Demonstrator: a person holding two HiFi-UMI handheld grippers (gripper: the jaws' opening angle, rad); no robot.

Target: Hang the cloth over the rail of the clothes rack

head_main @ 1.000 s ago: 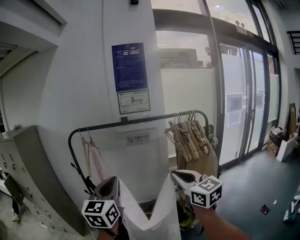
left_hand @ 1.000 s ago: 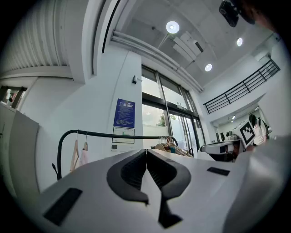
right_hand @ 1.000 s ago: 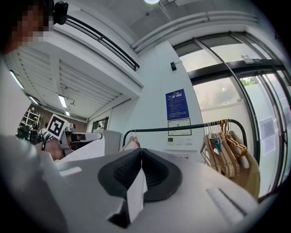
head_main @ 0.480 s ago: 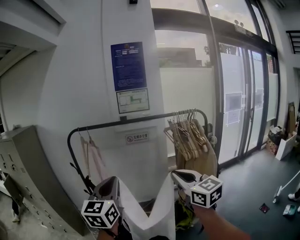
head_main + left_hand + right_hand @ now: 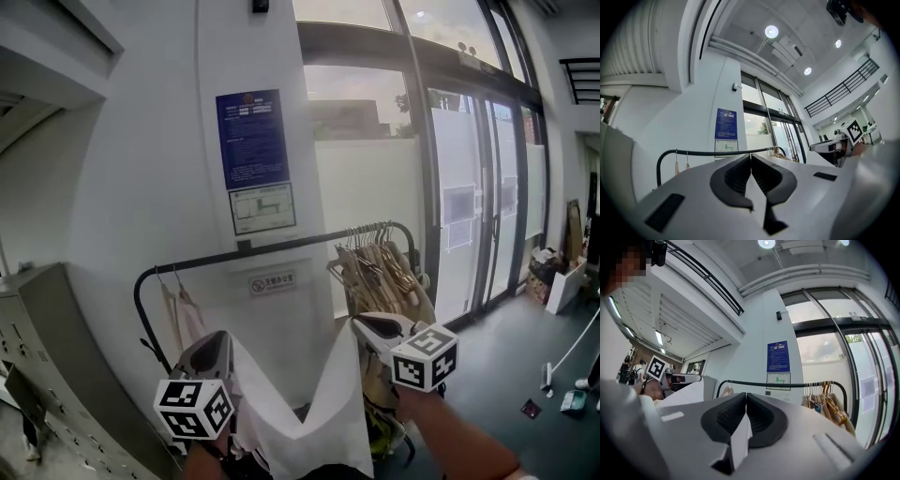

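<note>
A white cloth (image 5: 305,412) sags in a V between my two grippers, below and in front of the black rail (image 5: 281,247) of the clothes rack. My left gripper (image 5: 223,339) is shut on the cloth's left corner, and my right gripper (image 5: 360,323) is shut on its right corner. In the left gripper view the gripper (image 5: 751,157) has its jaws together, with the rail (image 5: 717,152) beyond them and the cloth (image 5: 876,187) at the right. In the right gripper view the gripper (image 5: 746,395) pinches a fold of cloth (image 5: 740,437), and the rail (image 5: 787,384) lies ahead.
Several wooden hangers (image 5: 375,267) crowd the rail's right end, and a pale garment (image 5: 183,317) hangs near its left end. Behind the rack a white pillar carries a blue notice (image 5: 251,139). Glass doors (image 5: 469,206) are to the right, grey lockers (image 5: 37,347) to the left.
Both grippers have risen a little with the cloth, and the right one has drifted slightly right. The cloth is still held at both corners.
</note>
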